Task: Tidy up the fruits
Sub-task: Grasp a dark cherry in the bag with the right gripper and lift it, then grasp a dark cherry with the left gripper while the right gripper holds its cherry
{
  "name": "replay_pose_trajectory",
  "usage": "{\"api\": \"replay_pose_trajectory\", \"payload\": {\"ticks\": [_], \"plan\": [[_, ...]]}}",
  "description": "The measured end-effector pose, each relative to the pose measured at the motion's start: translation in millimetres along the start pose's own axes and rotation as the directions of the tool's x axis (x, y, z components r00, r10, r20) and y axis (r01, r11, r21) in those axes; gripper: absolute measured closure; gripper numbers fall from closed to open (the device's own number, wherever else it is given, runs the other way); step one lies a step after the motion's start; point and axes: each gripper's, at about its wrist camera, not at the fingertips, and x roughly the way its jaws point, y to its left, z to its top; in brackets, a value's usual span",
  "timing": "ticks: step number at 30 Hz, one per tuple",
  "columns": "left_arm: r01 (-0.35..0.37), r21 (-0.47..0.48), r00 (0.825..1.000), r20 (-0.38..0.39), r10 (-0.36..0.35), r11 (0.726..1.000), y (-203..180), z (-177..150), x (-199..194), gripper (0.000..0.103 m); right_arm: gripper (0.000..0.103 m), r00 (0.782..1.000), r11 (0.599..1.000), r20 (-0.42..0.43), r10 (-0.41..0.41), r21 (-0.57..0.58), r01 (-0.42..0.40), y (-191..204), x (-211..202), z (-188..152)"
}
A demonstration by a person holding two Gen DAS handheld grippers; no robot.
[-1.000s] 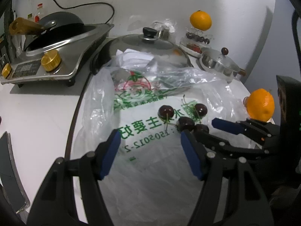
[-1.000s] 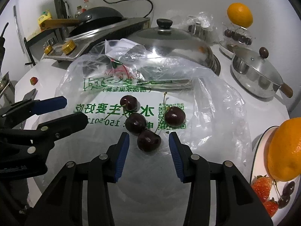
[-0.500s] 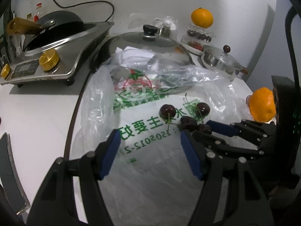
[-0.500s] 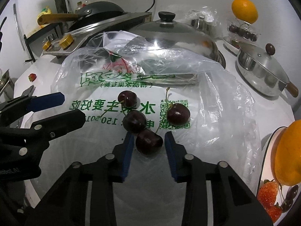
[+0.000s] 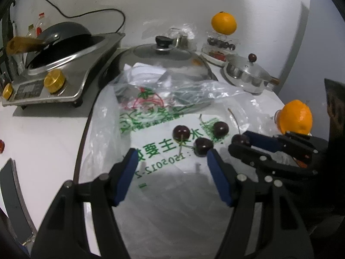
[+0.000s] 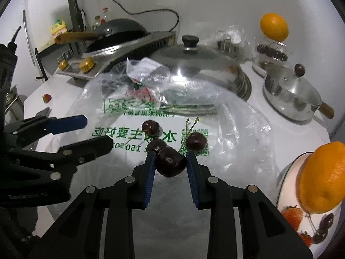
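Right gripper (image 6: 171,161) angled downward, both blue pads pressed against the sides of a dark cherry (image 6: 171,164), which sits clamped at the fingertips. Left gripper (image 5: 171,172) likewise angled downward, jaws standing apart with nothing between the pads. In the right wrist view the left gripper lies to the left side, well apart from the right one.

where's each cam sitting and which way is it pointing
Left wrist: on the left gripper, looking forward and down over the plastic bag with three loose cherries; its own open blue-padded fingers show, the right gripper enters from the right.
Right wrist: on the right gripper, aimed down at the same bag; its fingers pinch a cherry, the left gripper at left.
Shared: bag, cherries, domed lid, both oranges.
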Motion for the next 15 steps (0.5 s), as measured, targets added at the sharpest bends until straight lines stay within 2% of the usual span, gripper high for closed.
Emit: {"api": "replay_pose_trajectory", "payload": {"ticks": [9,15], "plan": [[0.013,0.055,1.0,0.017,-0.014,0.998,-23,8,4,0.035,0.072,0.997,1.0,0.075,-0.012,0.022,0.011,-19,-27,4],[0.017,0.096,1.0,0.012,-0.018,0.995,-40,10,16,0.036,0.072,0.996,0.999,0.089,-0.031,0.047,0.027,-38,-34,1]]}}
